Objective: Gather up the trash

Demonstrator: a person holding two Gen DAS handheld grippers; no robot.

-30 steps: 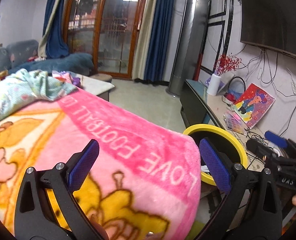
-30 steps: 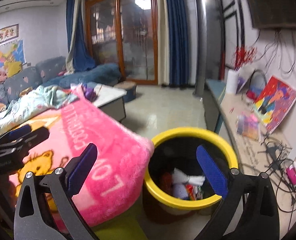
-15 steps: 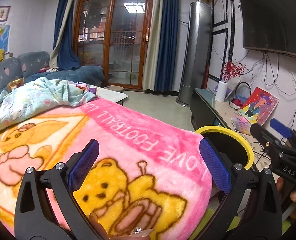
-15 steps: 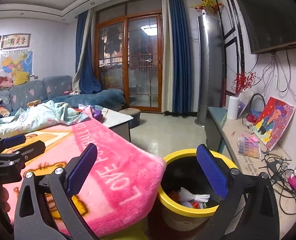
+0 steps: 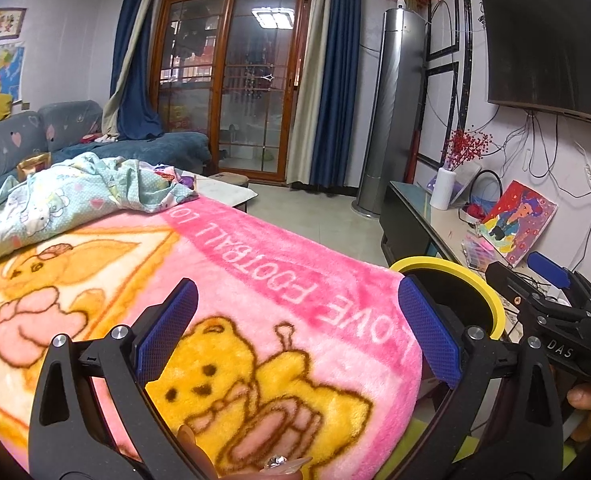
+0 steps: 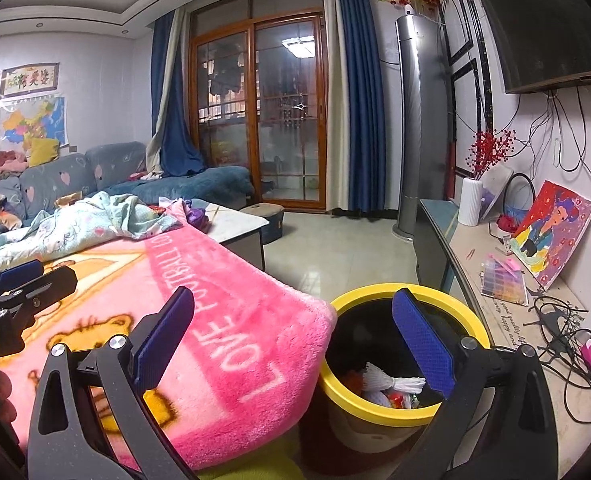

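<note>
Only the right wrist view looks down into the round yellow-rimmed trash bin (image 6: 405, 406): there's a white bundle of strings (image 6: 387, 380) lying roughly sideways, pointing right, on some colourful scraps I can't count. The left view just catches the bin's rim (image 5: 491, 292), poking out behind the fluffy pink cartoon-bear blanket (image 5: 231, 292). One bin, one blanket, two claws. Left claw (image 5: 295, 334) is spread wide over the blanket, holding nothing. Right claw (image 6: 291, 340) is wide too, empty, above the bin's edge.

Fuzzy fleece blanket (image 5: 255, 280) (plush); glossy plastic bin (image 6: 375, 408)
</note>
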